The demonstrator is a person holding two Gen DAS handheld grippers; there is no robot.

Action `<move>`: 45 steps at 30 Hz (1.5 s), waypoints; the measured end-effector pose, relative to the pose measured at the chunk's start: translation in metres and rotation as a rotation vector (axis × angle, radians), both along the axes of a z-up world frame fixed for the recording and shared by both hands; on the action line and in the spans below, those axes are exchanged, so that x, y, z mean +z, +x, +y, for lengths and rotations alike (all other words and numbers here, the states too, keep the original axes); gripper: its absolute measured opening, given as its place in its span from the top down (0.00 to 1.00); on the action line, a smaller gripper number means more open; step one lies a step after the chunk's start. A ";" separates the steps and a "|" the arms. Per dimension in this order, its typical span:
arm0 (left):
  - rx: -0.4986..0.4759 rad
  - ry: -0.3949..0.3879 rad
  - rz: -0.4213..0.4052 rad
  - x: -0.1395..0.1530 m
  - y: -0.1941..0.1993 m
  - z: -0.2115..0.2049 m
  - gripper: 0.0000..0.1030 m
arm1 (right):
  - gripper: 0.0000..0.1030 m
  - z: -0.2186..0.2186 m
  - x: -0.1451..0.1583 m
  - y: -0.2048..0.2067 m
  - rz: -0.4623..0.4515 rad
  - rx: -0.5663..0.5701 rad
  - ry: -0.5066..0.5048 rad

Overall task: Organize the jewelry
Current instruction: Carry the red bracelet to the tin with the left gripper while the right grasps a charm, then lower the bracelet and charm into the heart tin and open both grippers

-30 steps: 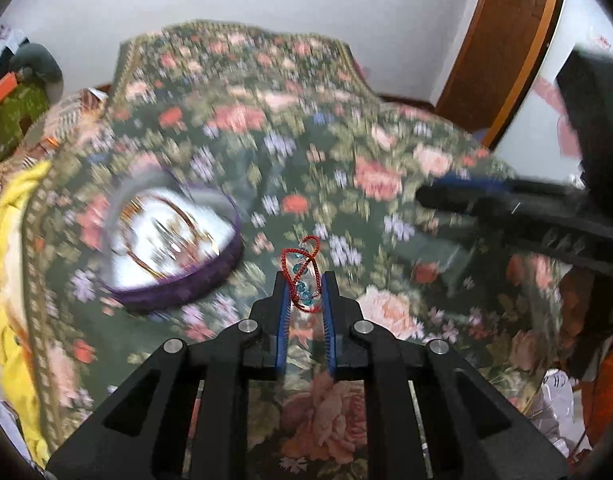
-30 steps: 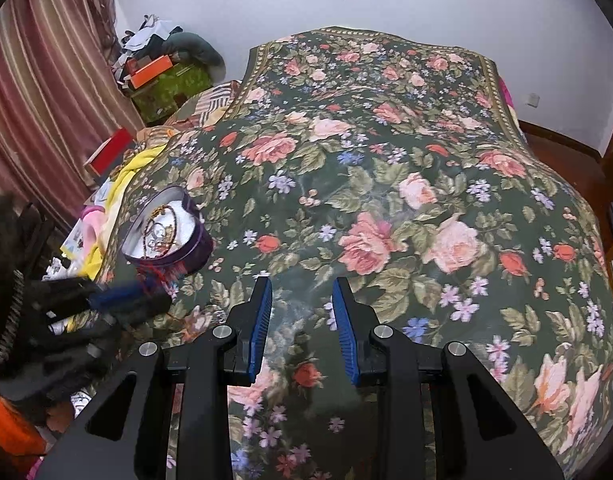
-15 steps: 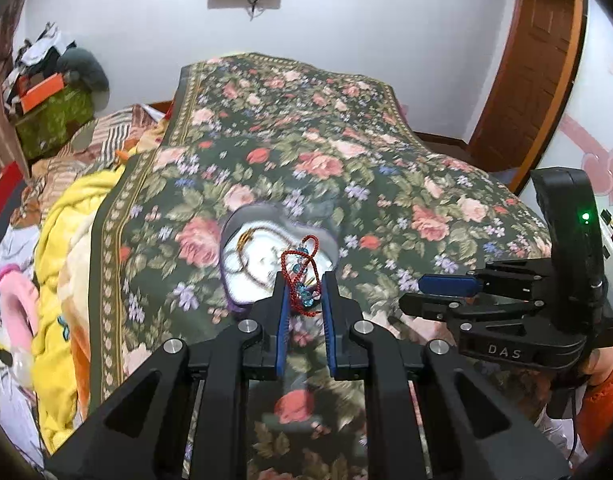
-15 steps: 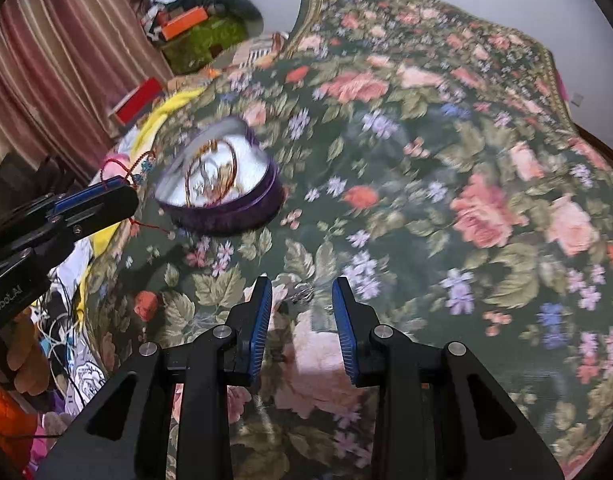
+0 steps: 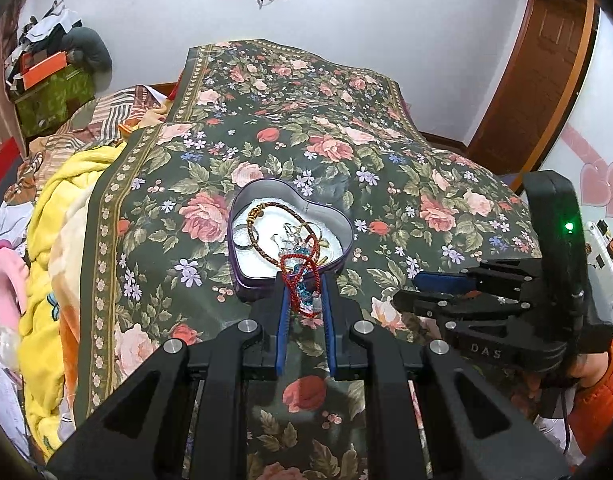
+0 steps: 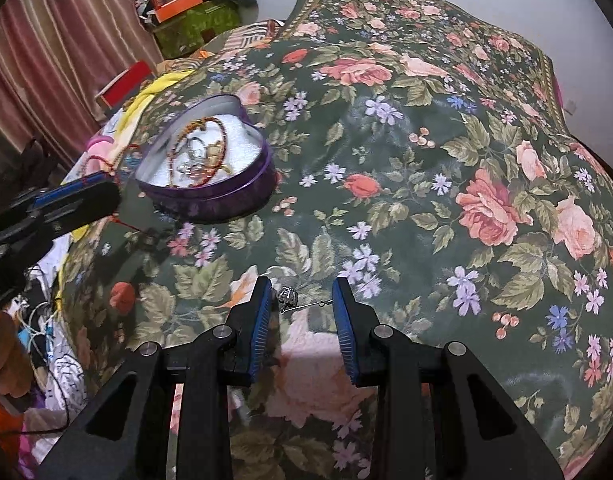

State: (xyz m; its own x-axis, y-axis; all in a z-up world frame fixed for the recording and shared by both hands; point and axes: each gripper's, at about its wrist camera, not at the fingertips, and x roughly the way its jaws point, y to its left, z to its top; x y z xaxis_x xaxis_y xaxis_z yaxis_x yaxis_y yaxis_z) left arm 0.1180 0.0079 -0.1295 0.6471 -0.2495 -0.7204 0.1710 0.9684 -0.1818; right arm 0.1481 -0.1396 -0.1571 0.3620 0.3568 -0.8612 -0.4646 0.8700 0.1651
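My left gripper (image 5: pixel 303 280) is shut on a red cord bracelet with blue beads (image 5: pixel 300 276) and holds it just at the near rim of a purple heart-shaped tin (image 5: pixel 242 276). The tin holds several bracelets on a white lining and also shows in the right wrist view (image 6: pixel 210 196). My right gripper (image 6: pixel 302 286) is open and low over the bedspread, with a small silver earring (image 6: pixel 289 298) lying between its fingers. The left gripper shows at the left in that view (image 6: pixel 78 196), and the right gripper shows at the right in the left wrist view (image 5: pixel 426 288).
Everything lies on a dark green floral bedspread (image 6: pixel 446 160). A yellow blanket (image 5: pixel 54 248) and piled clothes sit along the bed's left side. A wooden door (image 5: pixel 538 80) stands at the back right.
The left gripper has brought the red bracelet up to the tin's near rim. The right gripper has dropped lower, so the silver earring now lies between its fingers.
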 end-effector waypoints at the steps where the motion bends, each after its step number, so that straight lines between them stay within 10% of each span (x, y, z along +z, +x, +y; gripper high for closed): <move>1: -0.002 -0.001 0.000 0.000 0.000 -0.001 0.87 | 0.73 0.000 0.001 0.000 0.002 -0.001 0.003; 27: 0.021 -0.017 0.007 -0.001 -0.005 0.009 0.87 | 0.73 0.010 -0.005 -0.005 -0.046 -0.011 0.000; 33: 0.020 -0.019 0.003 -0.001 -0.005 0.009 0.87 | 0.90 0.010 -0.004 -0.008 -0.066 0.003 -0.018; 45: 0.019 -0.020 -0.032 0.012 -0.005 0.008 0.87 | 0.91 0.005 0.013 -0.010 -0.105 -0.004 0.020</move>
State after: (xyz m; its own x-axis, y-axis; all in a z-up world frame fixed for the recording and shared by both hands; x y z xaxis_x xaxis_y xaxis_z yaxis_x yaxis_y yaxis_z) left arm 0.1128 0.0162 -0.1175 0.6742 -0.2514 -0.6944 0.1586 0.9676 -0.1963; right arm 0.1377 -0.1342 -0.1443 0.4516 0.3717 -0.8111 -0.4769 0.8689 0.1327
